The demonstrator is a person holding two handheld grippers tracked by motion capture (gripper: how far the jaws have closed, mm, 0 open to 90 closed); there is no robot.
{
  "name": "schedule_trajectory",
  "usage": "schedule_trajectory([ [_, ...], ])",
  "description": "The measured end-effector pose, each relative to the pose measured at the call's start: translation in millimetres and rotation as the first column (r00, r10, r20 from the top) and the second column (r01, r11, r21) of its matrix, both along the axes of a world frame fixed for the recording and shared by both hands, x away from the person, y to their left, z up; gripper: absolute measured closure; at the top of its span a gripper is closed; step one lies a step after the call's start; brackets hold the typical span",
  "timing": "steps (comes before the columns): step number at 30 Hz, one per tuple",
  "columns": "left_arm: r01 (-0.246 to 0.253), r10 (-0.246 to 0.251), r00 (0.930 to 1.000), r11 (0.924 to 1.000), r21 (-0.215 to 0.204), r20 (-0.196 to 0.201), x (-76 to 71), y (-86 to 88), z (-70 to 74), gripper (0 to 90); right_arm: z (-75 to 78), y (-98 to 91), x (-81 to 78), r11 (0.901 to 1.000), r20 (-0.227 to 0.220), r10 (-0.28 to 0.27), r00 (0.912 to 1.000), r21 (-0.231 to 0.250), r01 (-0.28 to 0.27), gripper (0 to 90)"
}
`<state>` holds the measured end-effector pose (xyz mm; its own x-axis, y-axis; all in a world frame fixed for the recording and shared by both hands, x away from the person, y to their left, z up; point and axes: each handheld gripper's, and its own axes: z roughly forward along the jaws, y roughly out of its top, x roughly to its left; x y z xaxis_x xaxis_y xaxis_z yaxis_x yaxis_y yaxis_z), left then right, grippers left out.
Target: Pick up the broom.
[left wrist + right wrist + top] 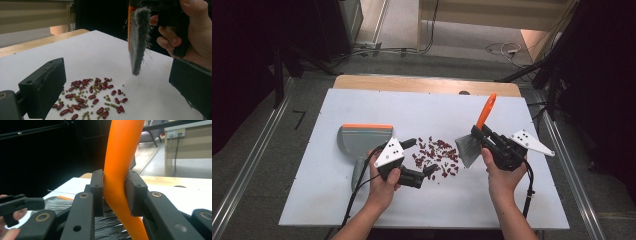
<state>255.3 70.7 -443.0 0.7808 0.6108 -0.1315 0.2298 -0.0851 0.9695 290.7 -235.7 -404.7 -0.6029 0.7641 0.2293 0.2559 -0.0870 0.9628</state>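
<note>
A hand brush (473, 142) with a smooth orange plastic handle and a fan of grey bristles hung tilted above the white counter (512, 200), clamped at the handle by the right gripper (482, 134); in the right gripper view its 2 flat black fingers (97, 192) pressed on either side of the curved handle. The bristle tips stood clear of the counter, just to the right of a loose scatter of glossy red kidney-shaped beans (437, 156) mixed with small round green ones. The left gripper (422, 156) lay low at the left of the scatter with its fingers (45, 87) wide apart and nothing between them, 1 blocky rubber-faced pad on each side of the beans in the left gripper view. A grey dustpan (362, 140) with an orange rear edge rested flat on the counter just left of that hand, mouth away from the beans. Bare white surface stretched around the pile to the near edge and the far wooden strip (422, 84), with open room behind the scatter.
</note>
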Motion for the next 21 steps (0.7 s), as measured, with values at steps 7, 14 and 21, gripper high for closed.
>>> schedule_trajectory([
  [7, 0.02, -0.02, 0.9994, 0.9997, -0.011, -0.029, -2.2, -11.6, -0.8, 1.5, 0.3, 13.4, -5.6, 0.9991, 0.002, 0.042, 0.9991, 0.011, -0.042, 68.5],
  [14, 0.017, -0.018, 0.9973, 0.9998, -0.013, -0.072, -1.9, -21.0, 1.5, 5.3, 1.1, 25.1, -10.1, 0.9962, -0.001, 0.085, 0.9964, 0.021, -0.085, 68.5],
  [21, -0.026, 0.027, 0.9957, 0.9995, 0.017, -0.088, -4.8, -32.2, 1.8, 18.1, 0.2, 36.5, -14.6, 0.993, 0.0, 0.117, 0.9931, 0.014, -0.117, 68.5],
])
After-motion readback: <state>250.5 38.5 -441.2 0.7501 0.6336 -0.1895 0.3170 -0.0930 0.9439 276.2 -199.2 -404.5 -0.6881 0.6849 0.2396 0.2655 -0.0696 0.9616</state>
